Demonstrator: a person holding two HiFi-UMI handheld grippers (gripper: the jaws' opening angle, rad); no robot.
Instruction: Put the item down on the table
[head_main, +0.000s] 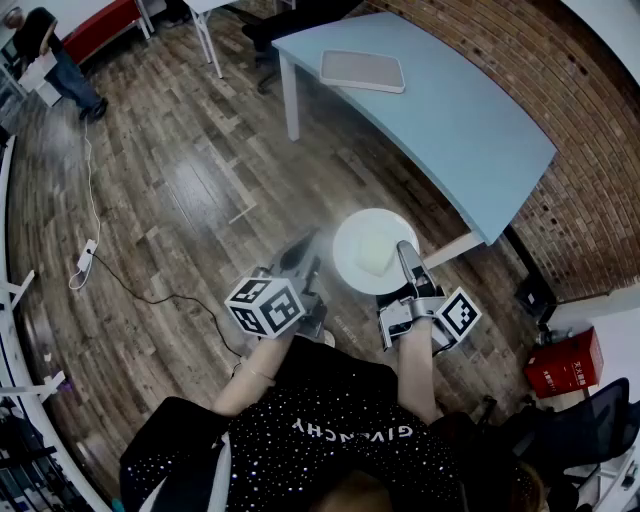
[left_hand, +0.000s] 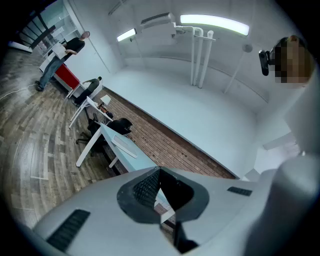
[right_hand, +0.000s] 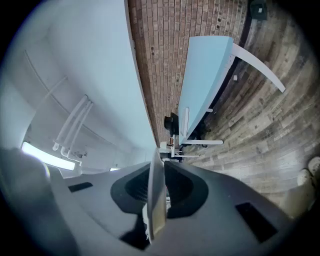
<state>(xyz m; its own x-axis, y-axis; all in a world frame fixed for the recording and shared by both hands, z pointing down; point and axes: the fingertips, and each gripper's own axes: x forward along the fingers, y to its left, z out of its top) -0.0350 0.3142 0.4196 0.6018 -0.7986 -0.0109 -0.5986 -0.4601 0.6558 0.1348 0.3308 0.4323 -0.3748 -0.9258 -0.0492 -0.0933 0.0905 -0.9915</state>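
Observation:
A white round plate (head_main: 347, 250) with a pale square piece (head_main: 372, 252) lying on it hangs over the wooden floor, in front of the light blue table (head_main: 450, 120). My right gripper (head_main: 405, 252) is shut on the plate's right rim. In the right gripper view the plate's edge (right_hand: 156, 200) stands upright between the jaws of the right gripper (right_hand: 156, 172). To the left of the plate, my left gripper (head_main: 303, 258) stays apart from it. The left gripper (left_hand: 160, 187) is shut with nothing in it. The table (left_hand: 131, 156) lies ahead of it.
A grey flat tray (head_main: 362, 70) lies on the table's far part. A brick wall (head_main: 520, 60) runs behind the table. A cable (head_main: 90, 250) trails on the floor at left. A person (head_main: 50, 50) stands far off. A red box (head_main: 565, 365) sits at right.

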